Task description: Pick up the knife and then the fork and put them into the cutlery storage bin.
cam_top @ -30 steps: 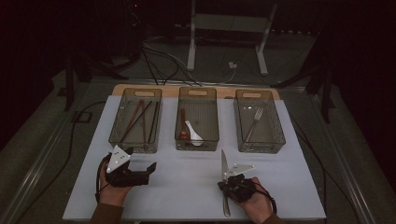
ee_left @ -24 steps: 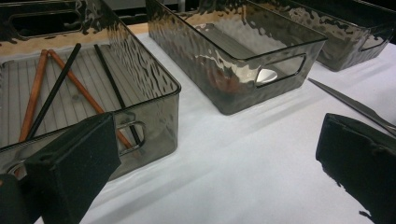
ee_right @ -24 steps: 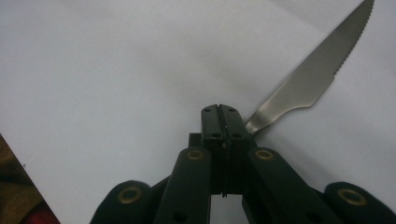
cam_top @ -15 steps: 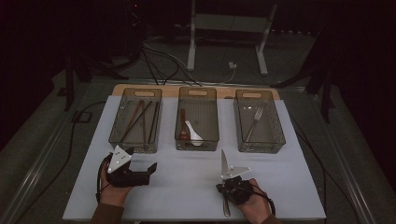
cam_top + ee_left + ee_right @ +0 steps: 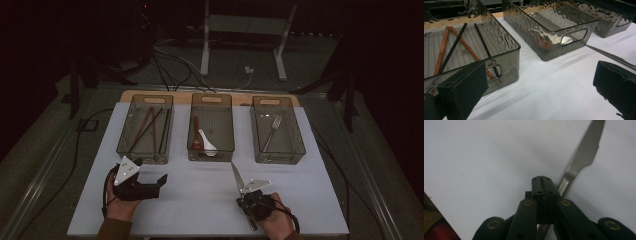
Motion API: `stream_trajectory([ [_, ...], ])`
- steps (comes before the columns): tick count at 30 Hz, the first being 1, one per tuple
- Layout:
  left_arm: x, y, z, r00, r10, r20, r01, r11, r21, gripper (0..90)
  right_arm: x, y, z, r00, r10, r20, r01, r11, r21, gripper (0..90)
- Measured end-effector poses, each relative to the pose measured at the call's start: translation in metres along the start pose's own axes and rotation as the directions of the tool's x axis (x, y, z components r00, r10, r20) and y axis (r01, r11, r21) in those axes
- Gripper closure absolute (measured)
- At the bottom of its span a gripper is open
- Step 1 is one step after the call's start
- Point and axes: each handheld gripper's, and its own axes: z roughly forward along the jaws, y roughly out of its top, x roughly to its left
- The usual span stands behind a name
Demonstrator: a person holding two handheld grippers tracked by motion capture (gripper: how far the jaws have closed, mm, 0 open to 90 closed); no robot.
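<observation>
Knife (image 5: 238, 179) clamped in right gripper (image 5: 248, 200), held by handle, low over white surface (image 5: 200, 200). Long axis runs away from person, blade tip (image 5: 596, 130) tilted slightly left toward middle bin (image 5: 212, 127). Fork bin (image 5: 277, 130) ahead-right, chopstick bin (image 5: 146, 127) far left. Left gripper (image 5: 159, 182) wide open, empty, beside chopstick bin. Right hand nearer to any drop.

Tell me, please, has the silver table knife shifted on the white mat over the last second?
No. The silver table knife still points toward the middle smoky plastic bin.
</observation>
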Motion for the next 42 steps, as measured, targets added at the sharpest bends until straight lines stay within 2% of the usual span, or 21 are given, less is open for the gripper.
stream_trajectory([
  [11,-0.001,0.000,0.000,1.0000,-0.001,0.000,0.001,1.0000,-0.001,0.7,-0.008,-0.010,-0.009,0.9989,0.011,0.046,-0.012,0.9997,0.020,90.0],
  [22,-0.002,0.000,0.001,1.0000,0.002,0.003,-0.002,1.0000,0.004,0.7,-0.037,-0.026,-0.022,0.9908,0.074,0.113,-0.076,0.9969,0.016,90.0],
  [26,-0.002,-0.001,0.002,1.0000,0.005,0.004,-0.005,1.0000,0.008,0.7,-0.044,-0.029,-0.025,0.9898,0.091,0.110,-0.093,0.9956,0.015,90.0],
  [28,-0.002,-0.001,0.003,1.0000,0.002,0.004,-0.002,1.0000,0.009,0.6,-0.047,-0.028,-0.028,0.9935,0.093,0.065,-0.092,0.9955,-0.022,81.3],
  [29,-0.002,-0.001,0.003,1.0000,0.002,0.004,-0.002,1.0000,0.009,0.6,-0.048,-0.027,-0.030,0.9941,0.092,0.058,-0.090,0.9954,-0.032,76.8],
  [31,-0.002,-0.001,0.003,1.0000,0.003,0.005,-0.003,0.9999,0.010,0.7,-0.049,-0.023,-0.034,0.9955,0.073,0.061,-0.069,0.9957,-0.062,65.0],
  [35,-0.002,-0.001,0.003,1.0000,0.003,0.005,-0.004,0.9999,0.009,0.6,-0.052,-0.010,-0.039,0.9968,0.056,0.057,-0.052,0.9955,-0.080,42.9],
  [37,-0.002,-0.001,0.002,1.0000,0.003,0.003,-0.003,1.0000,0.008,0.7,-0.054,-0.004,-0.040,0.9972,0.056,0.050,-0.051,0.9941,-0.096,36.7],
  [39,-0.001,-0.001,0.002,1.0000,0.001,0.002,-0.001,1.0000,0.006,0.7,-0.056,0.001,-0.040,0.9973,0.064,0.037,-0.060,0.9925,-0.107,26.6],
  [42,-0.001,-0.001,0.001,1.0000,0.001,0.002,-0.001,1.0000,0.006,0.7,-0.059,0.005,-0.040,0.9966,0.072,0.040,-0.066,0.9902,-0.123,16.5],
])
